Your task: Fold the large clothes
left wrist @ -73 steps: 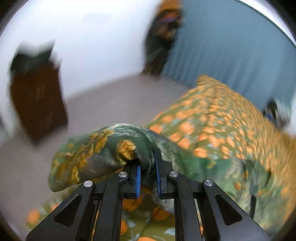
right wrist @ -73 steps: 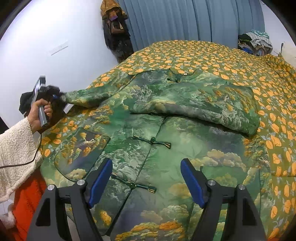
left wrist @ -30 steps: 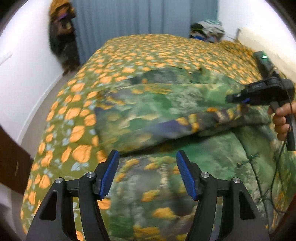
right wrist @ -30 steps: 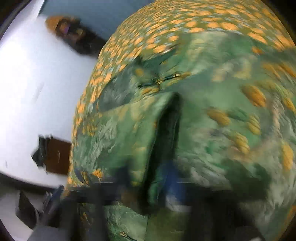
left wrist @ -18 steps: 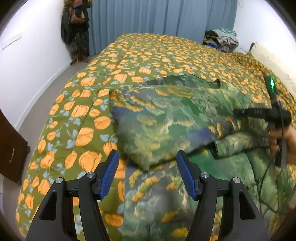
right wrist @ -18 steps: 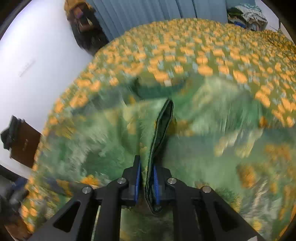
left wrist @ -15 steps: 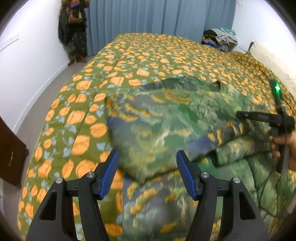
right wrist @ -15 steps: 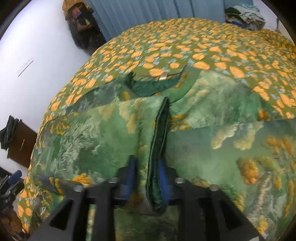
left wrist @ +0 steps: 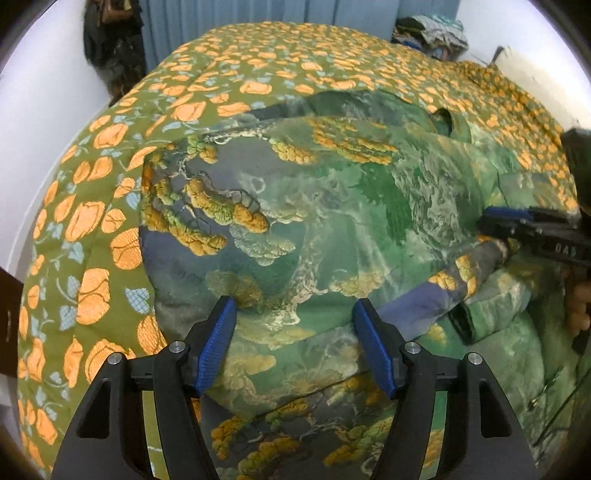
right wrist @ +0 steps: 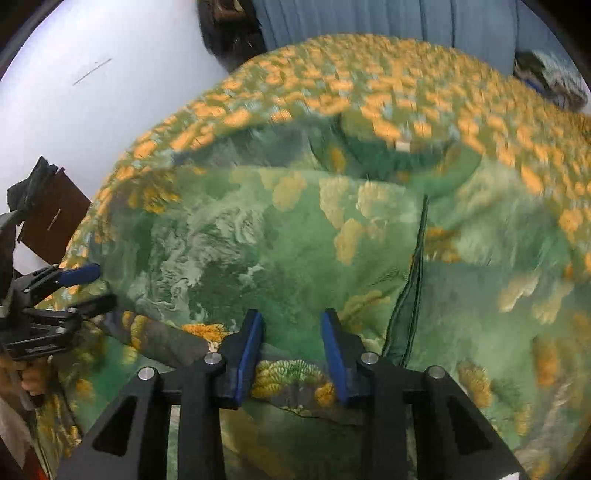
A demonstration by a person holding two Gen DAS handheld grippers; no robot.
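A green brocade jacket [left wrist: 332, 221] with gold tree patterns lies on the bed, its sleeve [left wrist: 443, 288] folded across the body. My left gripper [left wrist: 295, 343] hovers open just above the folded part, nothing between its pads. In the right wrist view the same left gripper [right wrist: 92, 290] shows at the left edge. My right gripper [right wrist: 291, 347] points down at the jacket [right wrist: 258, 240]. Its jaws are closing, with sleeve fabric lying below the gap and the pads not pressing on it. The dark front edge [right wrist: 415, 273] lies just right of it. The right gripper [left wrist: 493, 230] sits by the sleeve cuff.
The bed cover [left wrist: 92, 229] is olive with orange flowers and drops off at the left toward a white wall. Dark clothes [left wrist: 110, 48] hang by the blue curtain [left wrist: 258, 14]. A pile of laundry [left wrist: 428, 31] lies at the far right. A brown cabinet [right wrist: 51, 218] stands left.
The right gripper let go of the jacket's dark front edge and shifted left of it. The left gripper came down closer over the folded sleeve, staying open.
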